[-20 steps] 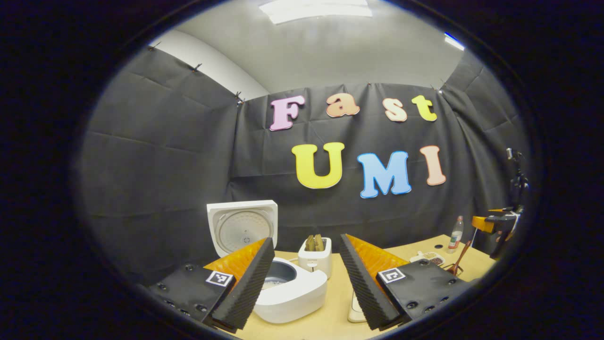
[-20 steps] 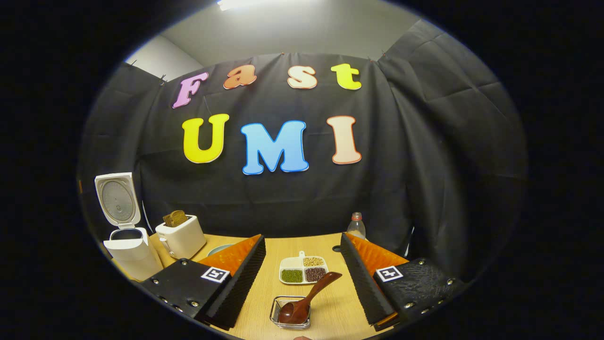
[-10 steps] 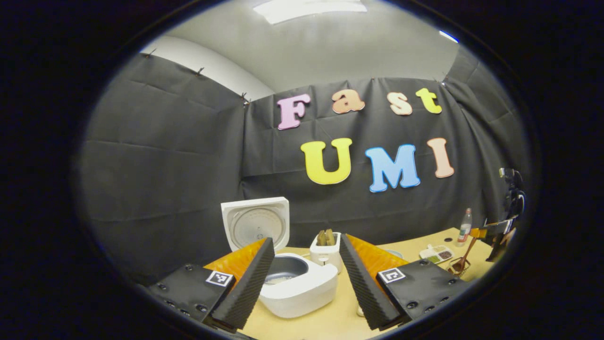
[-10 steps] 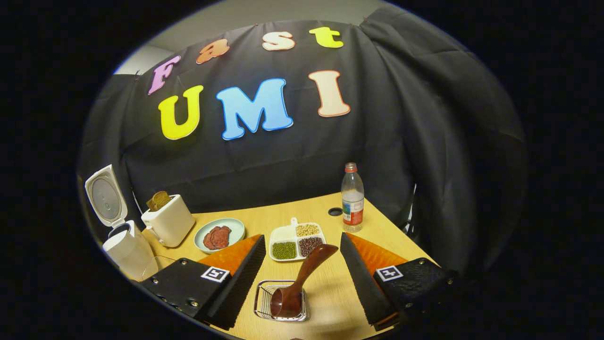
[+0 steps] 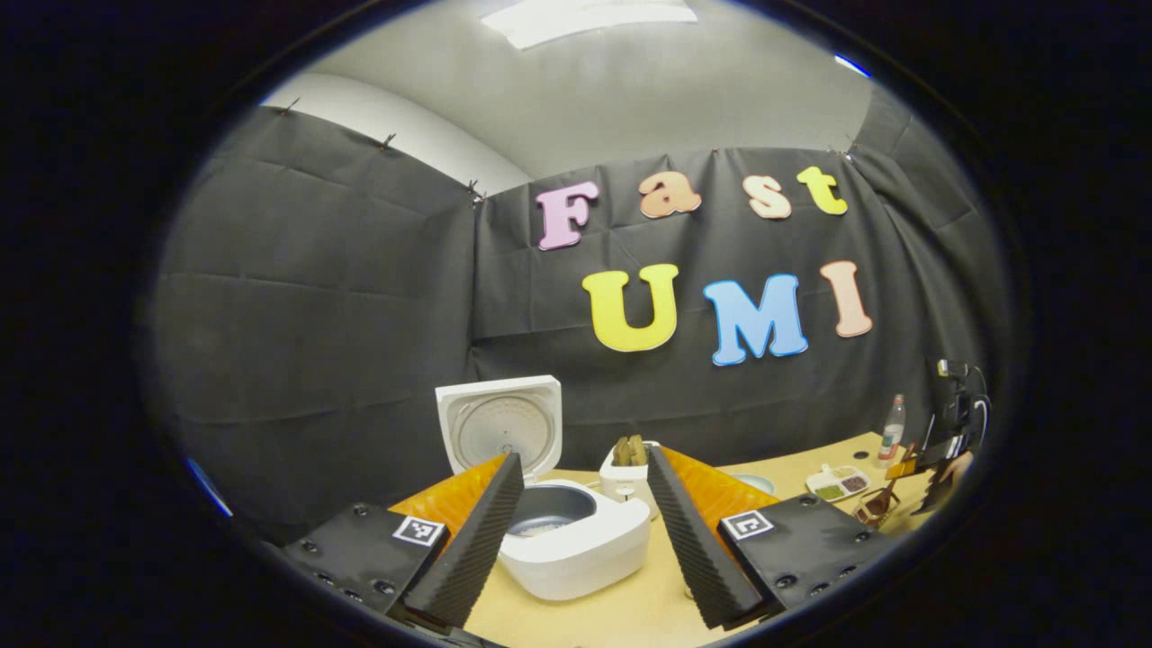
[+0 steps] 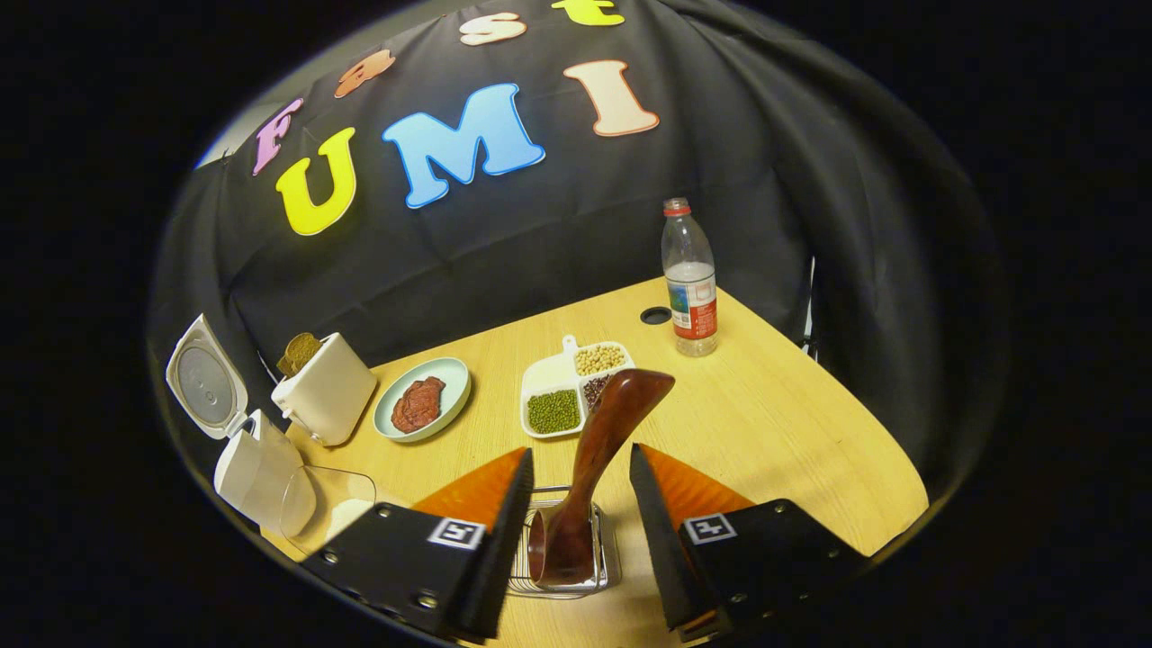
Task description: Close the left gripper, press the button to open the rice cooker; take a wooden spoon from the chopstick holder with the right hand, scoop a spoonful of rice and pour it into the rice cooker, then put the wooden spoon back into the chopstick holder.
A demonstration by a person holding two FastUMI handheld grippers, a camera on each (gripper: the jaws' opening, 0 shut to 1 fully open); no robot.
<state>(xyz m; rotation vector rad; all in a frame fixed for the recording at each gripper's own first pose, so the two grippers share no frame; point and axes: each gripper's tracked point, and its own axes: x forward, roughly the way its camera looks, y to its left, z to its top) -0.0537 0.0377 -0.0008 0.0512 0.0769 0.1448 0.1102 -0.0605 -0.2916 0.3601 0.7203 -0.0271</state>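
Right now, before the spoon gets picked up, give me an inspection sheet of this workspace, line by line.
Surface: wooden table, with a round hole near the back edge.
Job's things: rice cooker with lid up; wooden spoon standing bowl-down in the wire chopstick holder, handle leaning away; clear container beside the cooker, contents hard to tell.
Clutter: toaster with bread in it; plate with a reddish piece of food; divided dish of beans; plastic bottle.
Grippers: left gripper open, in front of the cooker; right gripper open, fingers either side of the spoon handle, not yet pressing it.
Cables: nothing seen.
Surroundings: black cloth wall, ceiling light.
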